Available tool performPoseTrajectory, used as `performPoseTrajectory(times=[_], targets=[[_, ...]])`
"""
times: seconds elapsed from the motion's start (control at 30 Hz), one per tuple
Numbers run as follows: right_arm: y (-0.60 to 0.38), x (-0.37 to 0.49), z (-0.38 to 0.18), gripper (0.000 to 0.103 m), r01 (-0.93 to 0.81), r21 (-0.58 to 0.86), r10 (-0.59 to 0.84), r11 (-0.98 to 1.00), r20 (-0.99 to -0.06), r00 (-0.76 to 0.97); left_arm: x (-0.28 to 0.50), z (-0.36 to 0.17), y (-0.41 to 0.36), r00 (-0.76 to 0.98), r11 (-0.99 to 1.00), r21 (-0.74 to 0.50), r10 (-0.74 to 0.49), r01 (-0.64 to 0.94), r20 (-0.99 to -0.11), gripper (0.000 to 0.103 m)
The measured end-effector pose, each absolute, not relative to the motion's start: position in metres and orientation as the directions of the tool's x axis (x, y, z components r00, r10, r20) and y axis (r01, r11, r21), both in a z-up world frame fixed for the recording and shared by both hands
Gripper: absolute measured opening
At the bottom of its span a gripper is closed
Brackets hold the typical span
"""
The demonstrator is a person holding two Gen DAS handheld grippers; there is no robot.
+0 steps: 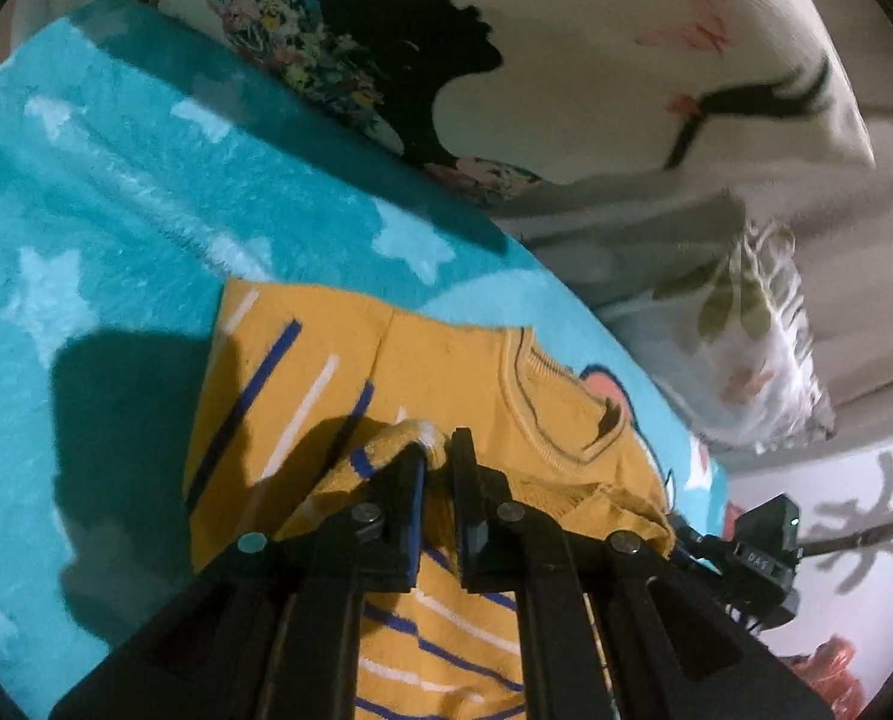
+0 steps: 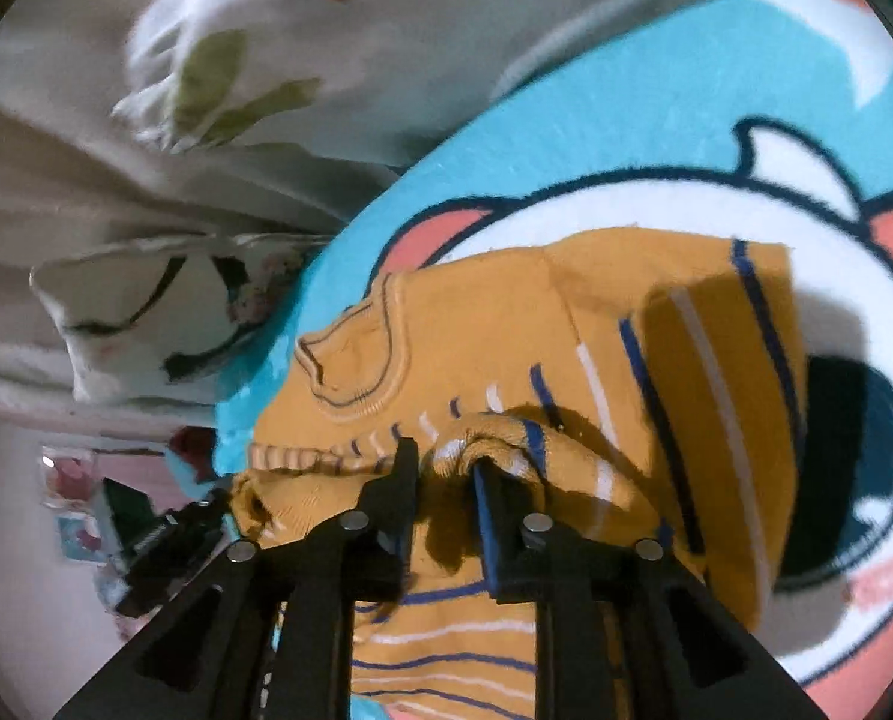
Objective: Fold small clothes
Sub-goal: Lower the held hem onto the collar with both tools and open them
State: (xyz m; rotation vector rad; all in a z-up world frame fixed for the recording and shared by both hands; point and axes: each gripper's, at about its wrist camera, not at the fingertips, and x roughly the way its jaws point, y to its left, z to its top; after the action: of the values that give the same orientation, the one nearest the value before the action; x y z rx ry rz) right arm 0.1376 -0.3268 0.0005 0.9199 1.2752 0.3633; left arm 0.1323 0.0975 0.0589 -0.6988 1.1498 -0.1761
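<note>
Left gripper (image 1: 440, 450): black jaws standing nearly together, clenching a bunched fold of the mustard-yellow knit top with blue and white stripes (image 1: 398, 372). The pinched fold is lifting clear of the layer under it and casting a dark shadow to the left.

Right gripper (image 2: 443, 459): jaws standing a little apart, with a rolled hem of the same top draping over the right finger (image 2: 494, 504). The left finger is not touching the fabric, so it is not pressing a grip; the cloth is hanging on one finger only.

Each gripper is showing at the edge of the other's view, just beside the garment's lower corner, so the two are working close together with little room between them.

The top is lying on a teal fleece blanket with pale stars and a cartoon face print (image 1: 116, 192), ribbed neckline (image 1: 542, 402) facing up, one striped sleeve (image 2: 728, 372) already lying folded across the body. The garment's far edge is sitting near the blanket's edge on the neckline side; on the sleeve side, open blanket is running on well past it.

Beyond the blanket edge, a cream cushion with a black silhouette and flower print (image 1: 506, 60) and a cream leaf-print pillow with a fringed edge (image 1: 764, 330) are crowding in, close to the neckline side. Both are blurring in the frames.
</note>
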Motion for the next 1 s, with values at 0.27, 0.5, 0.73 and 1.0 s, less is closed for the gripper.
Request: performPoseTrajectory(times=[0.27, 0.5, 0.73, 1.0], targets=[[-0.366, 0.154, 0.008, 0.068, 0.295, 0.801, 0.692, 0.521, -0.599, 0.403, 0.143, 0.062, 0.117, 0.502, 0.703, -0.652, -0.470, -0.284, -0.726, 0.044], [-0.344, 0.146, 0.050, 0.067, 0.118, 0.728, 0.643, 0.676, -0.660, 0.388, 0.134, 0.072, 0.102, 0.461, 0.813, -0.537, -0.396, -0.227, -0.794, 0.047], [-0.270, 0.139, 0.040, 0.063, -0.093, 0.614, 0.616, 0.784, -0.749, 0.244, 0.141, 0.052, 0.046, 0.317, 0.901, -0.432, -0.397, -0.046, -0.861, 0.047], [-0.249, 0.162, 0.019, 0.053, -0.131, 0.319, 0.345, 0.939, -0.884, 0.315, 0.166, 0.028, 0.078, 0.356, 0.834, -0.495, -0.398, -0.243, -0.845, 0.047]])
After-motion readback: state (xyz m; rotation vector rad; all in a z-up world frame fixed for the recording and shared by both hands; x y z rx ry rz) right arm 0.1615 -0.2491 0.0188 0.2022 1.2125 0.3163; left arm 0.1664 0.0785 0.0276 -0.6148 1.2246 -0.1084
